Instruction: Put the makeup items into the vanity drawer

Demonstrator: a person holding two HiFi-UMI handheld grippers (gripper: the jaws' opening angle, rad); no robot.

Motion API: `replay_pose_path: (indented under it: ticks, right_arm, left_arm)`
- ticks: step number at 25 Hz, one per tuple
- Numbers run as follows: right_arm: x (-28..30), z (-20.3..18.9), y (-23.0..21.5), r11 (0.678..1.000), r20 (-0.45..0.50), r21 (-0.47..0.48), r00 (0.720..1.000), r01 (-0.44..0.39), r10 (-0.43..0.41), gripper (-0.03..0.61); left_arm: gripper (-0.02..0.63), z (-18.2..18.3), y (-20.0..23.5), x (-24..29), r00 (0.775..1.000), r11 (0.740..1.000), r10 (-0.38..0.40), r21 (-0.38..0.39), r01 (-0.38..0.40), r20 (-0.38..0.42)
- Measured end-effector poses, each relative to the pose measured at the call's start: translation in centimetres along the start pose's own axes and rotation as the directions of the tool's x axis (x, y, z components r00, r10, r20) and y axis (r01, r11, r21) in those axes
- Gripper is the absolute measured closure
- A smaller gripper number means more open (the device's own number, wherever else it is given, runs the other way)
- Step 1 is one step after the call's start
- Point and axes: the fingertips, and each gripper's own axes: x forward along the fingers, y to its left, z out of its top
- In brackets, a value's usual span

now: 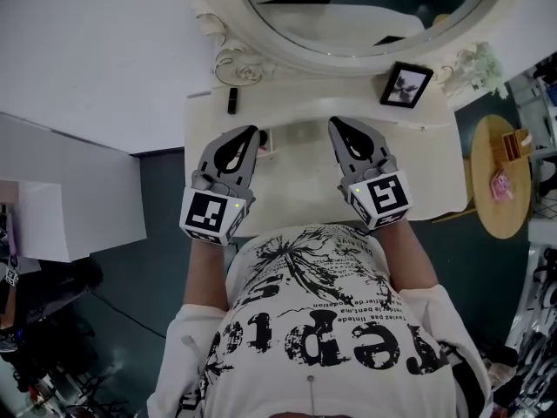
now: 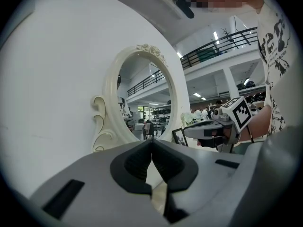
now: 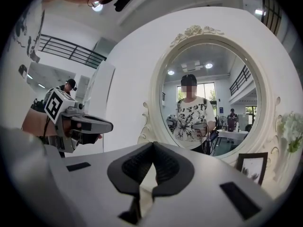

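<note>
left gripper (image 1: 253, 132), right gripper (image 1: 334, 124): jaws together, empty | tip: open jaws first, then reach small black tube (image 1: 232, 100), upper left

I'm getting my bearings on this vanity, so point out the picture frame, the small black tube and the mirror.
picture frame (image 1: 406, 85), head view, centre of its photo.
small black tube (image 1: 232, 100), head view, its middle.
mirror (image 1: 365, 11), head view, the glass.

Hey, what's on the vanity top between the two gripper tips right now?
In the head view, mostly bare cream vanity top; only a small pale item, too small to identify, sits beside the left gripper. The right gripper side is bare.
</note>
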Motion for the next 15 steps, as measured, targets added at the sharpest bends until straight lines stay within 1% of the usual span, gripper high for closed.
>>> replay_pose_path:
  ticks: [8,15]
  right_arm:
    - [0.27,-0.51,-0.36,0.999,-0.008,0.041,1.000,-0.004,0.005,0.569]
    - [0.20,-0.66,-0.82,0.999,-0.002,0.043,1.000,-0.008,0.008,0.569]
  left_arm:
    - [0.600,-0.33,-0.15,0.35,1.000,1.000,0.018,-0.011,-0.018,-0.014]
    - [0.600,-0.84,-0.25,0.66,0.999,0.999,0.035,-0.026,-0.035,-0.024]
